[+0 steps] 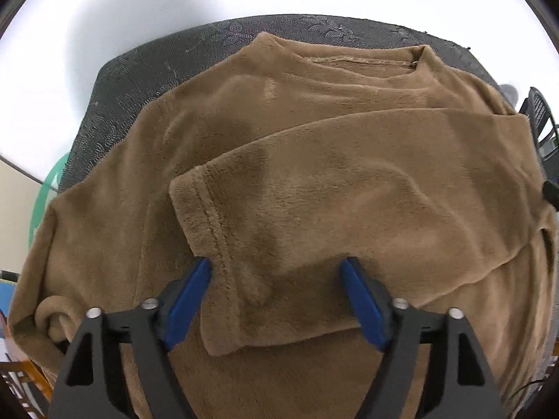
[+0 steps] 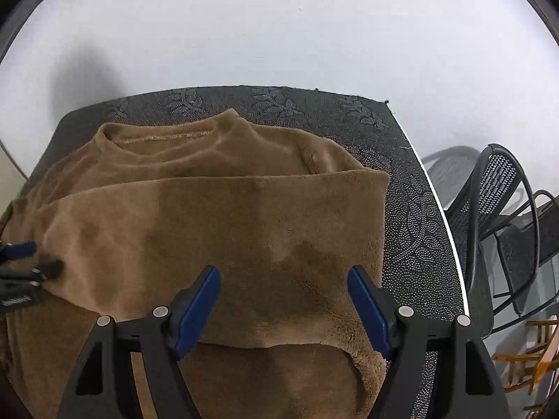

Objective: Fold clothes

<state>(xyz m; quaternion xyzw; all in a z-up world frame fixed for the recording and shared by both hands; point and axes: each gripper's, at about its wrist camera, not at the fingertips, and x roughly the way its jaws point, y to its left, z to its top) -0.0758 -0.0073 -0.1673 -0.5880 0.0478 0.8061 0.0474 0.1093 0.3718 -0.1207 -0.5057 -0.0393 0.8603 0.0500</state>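
Fingers of the left gripper (image 1: 276, 269) and right gripper (image 2: 283, 277) stand apart, empty, over the brown sweater (image 1: 314, 181) on the dark tablecloth (image 2: 412, 209). One sleeve (image 1: 223, 230) lies folded across; its cuff at seven o'clock. Mid-fold seemingly; the other sleeve (image 1: 56, 314), bunched at eight o'clock, looks due.

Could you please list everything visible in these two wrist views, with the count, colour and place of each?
Brown fleece sweater: one, tan-brown, flat on the table, collar at the far side, one sleeve folded across the body.
Dark patterned tablecloth: one, charcoal with a leaf motif, covering the table under the sweater.
Black metal mesh chair: at least one, black, right of the table.
Wooden chair: one, orange-brown, lower right, partly seen.
White wall: behind the table.
Left hand-held gripper: black with blue fingers, open over the sleeve cuff.
Right hand-held gripper: same colours, open over the folded sleeve.
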